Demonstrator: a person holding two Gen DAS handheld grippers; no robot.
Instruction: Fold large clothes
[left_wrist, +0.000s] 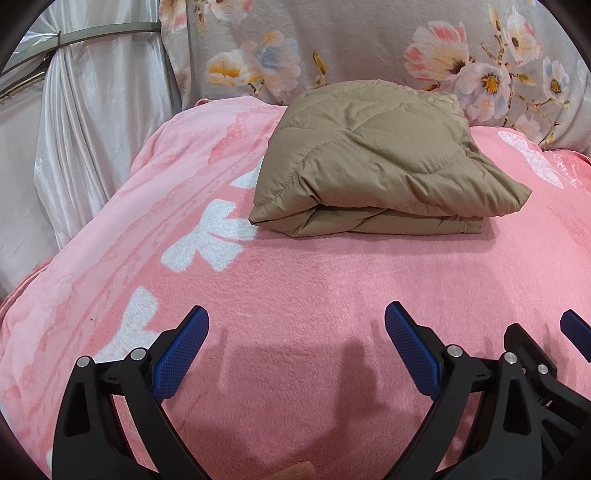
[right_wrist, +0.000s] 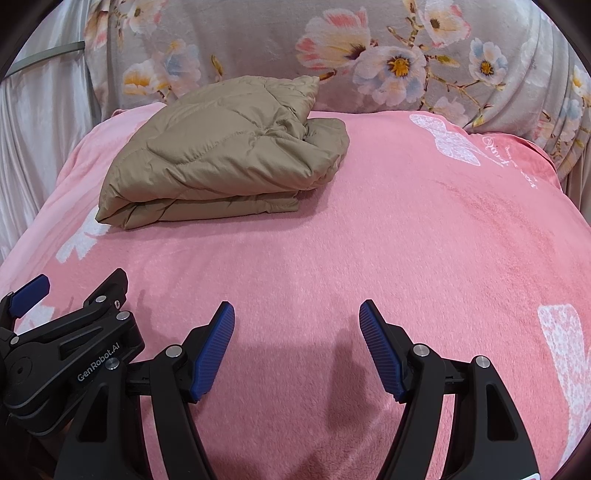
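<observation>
A tan quilted jacket lies folded into a thick bundle on the pink blanket, toward the far side. The right wrist view has the same jacket at upper left. My left gripper hovers over bare blanket well short of the jacket, open, nothing between its blue pads. Close beside it on the right, my right gripper is also open and empty above the blanket. Each view catches part of the other gripper: the right gripper's finger at the edge, the left gripper's black body at lower left.
A grey floral fabric rises behind the jacket. White satin curtains hang at the left. The pink blanket has white flower prints and spreads wide to the right of the jacket.
</observation>
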